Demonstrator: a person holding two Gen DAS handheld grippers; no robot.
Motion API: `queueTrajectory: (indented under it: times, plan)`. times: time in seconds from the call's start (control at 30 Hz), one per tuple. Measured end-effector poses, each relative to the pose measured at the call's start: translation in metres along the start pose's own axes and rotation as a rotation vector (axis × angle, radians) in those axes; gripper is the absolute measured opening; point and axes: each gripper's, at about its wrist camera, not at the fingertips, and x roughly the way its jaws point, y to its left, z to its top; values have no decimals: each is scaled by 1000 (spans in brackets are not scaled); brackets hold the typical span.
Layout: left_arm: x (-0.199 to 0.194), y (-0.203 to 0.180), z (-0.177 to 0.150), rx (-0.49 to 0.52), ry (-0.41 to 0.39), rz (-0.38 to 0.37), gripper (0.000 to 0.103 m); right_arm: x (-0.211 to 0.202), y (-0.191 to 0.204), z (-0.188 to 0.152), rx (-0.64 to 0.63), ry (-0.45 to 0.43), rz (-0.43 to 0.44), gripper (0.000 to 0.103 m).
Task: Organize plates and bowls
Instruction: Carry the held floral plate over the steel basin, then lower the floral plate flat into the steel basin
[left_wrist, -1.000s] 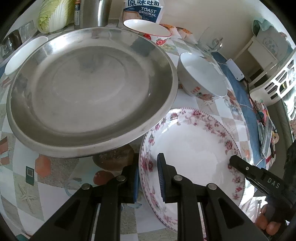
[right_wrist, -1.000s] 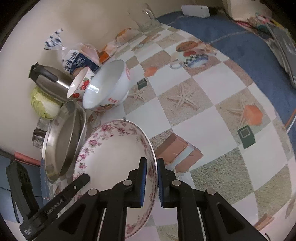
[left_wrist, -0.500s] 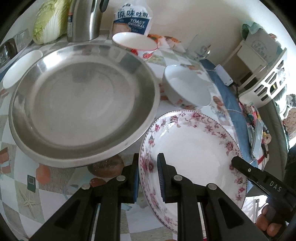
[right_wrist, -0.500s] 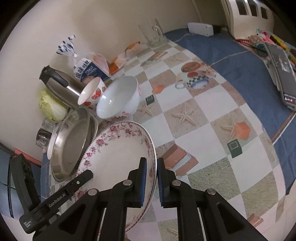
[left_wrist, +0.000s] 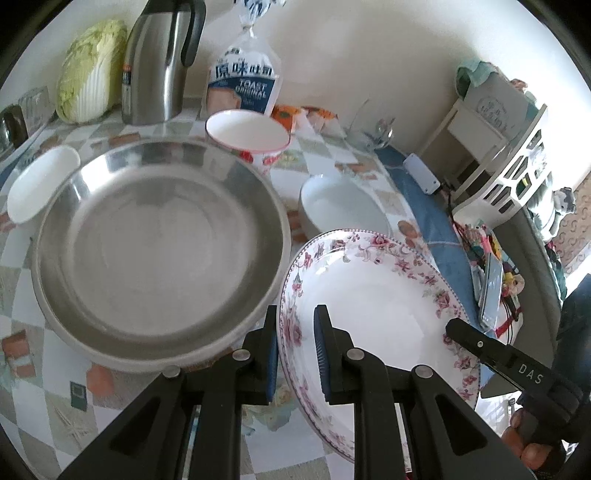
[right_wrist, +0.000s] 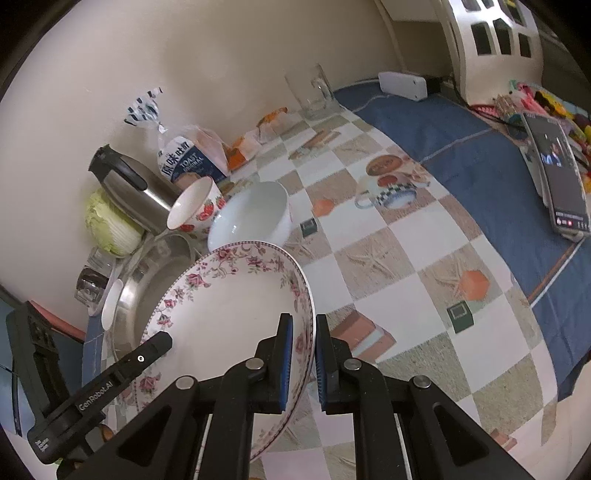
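Both your claws, left claw (left_wrist: 295, 347) and right claw (right_wrist: 303, 360), stay clamped on the floral plate's (left_wrist: 373, 295) opposite rims, now lifted off the counter (right_wrist: 388, 258); its underside is hidden.

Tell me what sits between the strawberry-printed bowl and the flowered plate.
The plain white bowl sits between the strawberry-printed bowl and the flowered plate, clearest in the right wrist view.
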Motion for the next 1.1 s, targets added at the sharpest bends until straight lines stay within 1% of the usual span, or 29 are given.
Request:
queueTrajectory:
  times: [0.27,0.4,0.63,0.8,0.9,1.1]
  plan:
    - [-5,11,19,-30,-40,-16,19,3,19,16,-22,-13,-1,12]
    - [-5,25,29,-68,-47,-40,19,10,31,26,-41,-7,-2,12]
    - [-11,57,47,-137,-84,-41,19,27,64,43,-94,-2,6,12]
    - [-20,84,59,-187,-119,-19,19,38,91,51,-133,-1,23,12]
    - [-27,102,65,-214,-138,-3,19,47,109,52,-154,7,47,12]
    - [-43,138,72,-255,-170,41,19,71,143,49,-186,48,105,12]
